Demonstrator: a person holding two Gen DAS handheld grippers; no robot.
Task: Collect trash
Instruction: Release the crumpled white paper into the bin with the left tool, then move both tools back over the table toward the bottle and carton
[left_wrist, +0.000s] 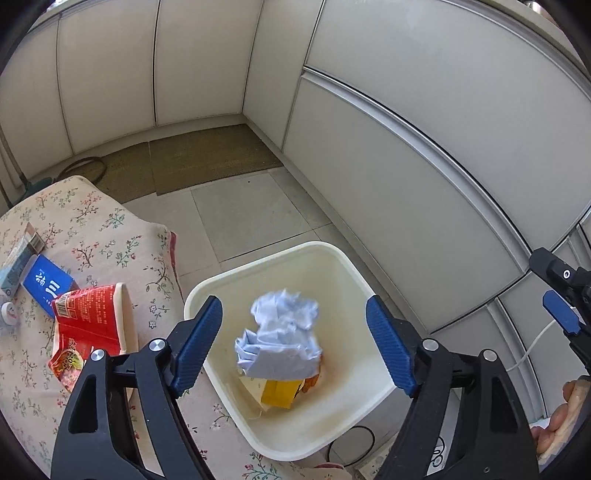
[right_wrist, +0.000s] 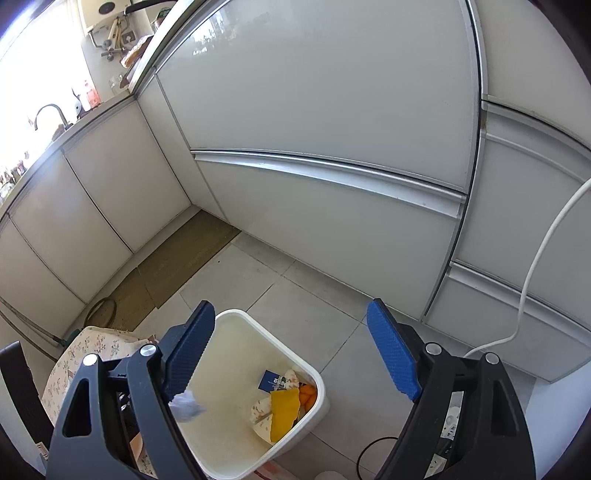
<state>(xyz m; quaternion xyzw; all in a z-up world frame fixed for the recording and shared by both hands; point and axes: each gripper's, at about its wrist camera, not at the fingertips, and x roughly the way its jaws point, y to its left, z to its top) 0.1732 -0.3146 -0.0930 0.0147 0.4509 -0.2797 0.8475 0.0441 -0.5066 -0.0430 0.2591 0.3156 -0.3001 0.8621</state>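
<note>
Above the white bin (left_wrist: 295, 424) we hold the left hand-held gripper (left_wrist: 295, 347) with jaws spread wide, gripping nothing; a crumpled pale-blue paper (left_wrist: 280, 336), blurred, sits between them over the opening, apparently dropping toward the yellow scrap (left_wrist: 279, 393) and other waste inside. The right hand-held gripper (right_wrist: 291, 354) is equally open and empty, also aimed at the bin. Left of the bin, a floral-cloth worktop (left_wrist: 103, 229) carries a red wrapper (left_wrist: 86, 325) and a blue box (left_wrist: 46, 288), likely next. Grey floor tiles, a brown mat (left_wrist: 207, 158) and white cabinets (left_wrist: 406, 129) surround us.
</note>
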